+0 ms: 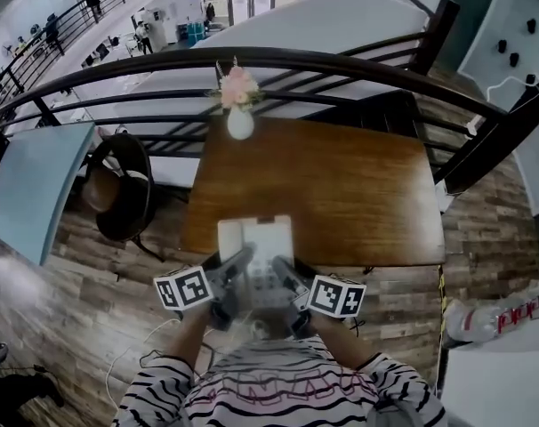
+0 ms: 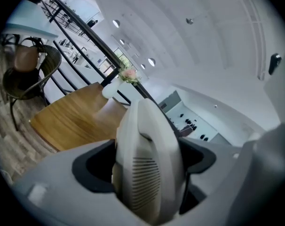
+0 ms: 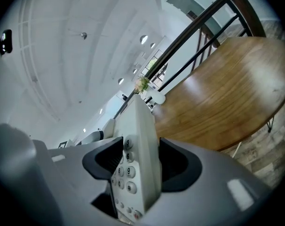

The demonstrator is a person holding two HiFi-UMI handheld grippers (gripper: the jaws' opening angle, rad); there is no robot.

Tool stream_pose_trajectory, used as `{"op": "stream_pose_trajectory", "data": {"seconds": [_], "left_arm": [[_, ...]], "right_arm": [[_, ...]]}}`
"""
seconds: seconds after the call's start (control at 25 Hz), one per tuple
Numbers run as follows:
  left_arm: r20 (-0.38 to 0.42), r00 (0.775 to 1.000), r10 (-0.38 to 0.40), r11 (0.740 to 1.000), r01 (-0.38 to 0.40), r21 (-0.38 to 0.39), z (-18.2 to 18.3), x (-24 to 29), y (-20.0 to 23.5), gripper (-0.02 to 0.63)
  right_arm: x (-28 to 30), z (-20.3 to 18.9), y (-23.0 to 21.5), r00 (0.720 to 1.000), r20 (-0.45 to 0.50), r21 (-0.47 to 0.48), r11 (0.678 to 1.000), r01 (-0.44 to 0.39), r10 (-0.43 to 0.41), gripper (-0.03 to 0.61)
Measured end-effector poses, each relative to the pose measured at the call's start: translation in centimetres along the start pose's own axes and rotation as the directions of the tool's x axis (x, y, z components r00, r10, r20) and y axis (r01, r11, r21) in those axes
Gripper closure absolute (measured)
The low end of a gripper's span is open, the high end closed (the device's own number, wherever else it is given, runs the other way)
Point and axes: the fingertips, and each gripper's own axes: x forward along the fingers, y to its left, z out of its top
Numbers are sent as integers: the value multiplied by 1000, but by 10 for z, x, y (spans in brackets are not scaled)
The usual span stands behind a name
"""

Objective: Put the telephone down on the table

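A white telephone (image 1: 255, 242) hangs over the near edge of the brown wooden table (image 1: 349, 185), held from both sides. My left gripper (image 1: 237, 265) is shut on its handset side; in the left gripper view the ribbed handset (image 2: 149, 168) fills the gap between the jaws. My right gripper (image 1: 284, 272) is shut on the keypad side, where the number keys of the telephone (image 3: 135, 164) show between the dark pads. Whether the telephone's underside touches the table is hidden. A white vase with pink flowers (image 1: 240, 114) stands at the table's far edge.
A dark metal railing (image 1: 296, 60) runs behind the table. A round wicker chair (image 1: 118, 185) and a light blue table (image 1: 29, 185) stand at the left. A white bag with red print (image 1: 501, 314) lies on the floor at the right.
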Motion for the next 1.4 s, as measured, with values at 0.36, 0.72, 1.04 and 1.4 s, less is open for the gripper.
{"op": "stream_pose_trajectory", "data": {"seconds": [0.36,0.72,1.04,1.4], "left_arm": [[3,999,33,999,-33,-8,51,41,53,201],[24,998,59,998,-59,-27,117,125,109,201],[21,997,71,997,-70,-36,161,193,168,201],[10,995,100,994,-100,-47,201,245,218,202]], "right_arm": [[76,35,-20,1000,-26,9,1000,-6,7,339],[167,106,-62,998,-57,-9,1000,-3,2,337],[244,151,-105,997,-72,1,1000,0,0,336],[309,189,-137,996,-86,-5,1000,31,-32,334]]}}
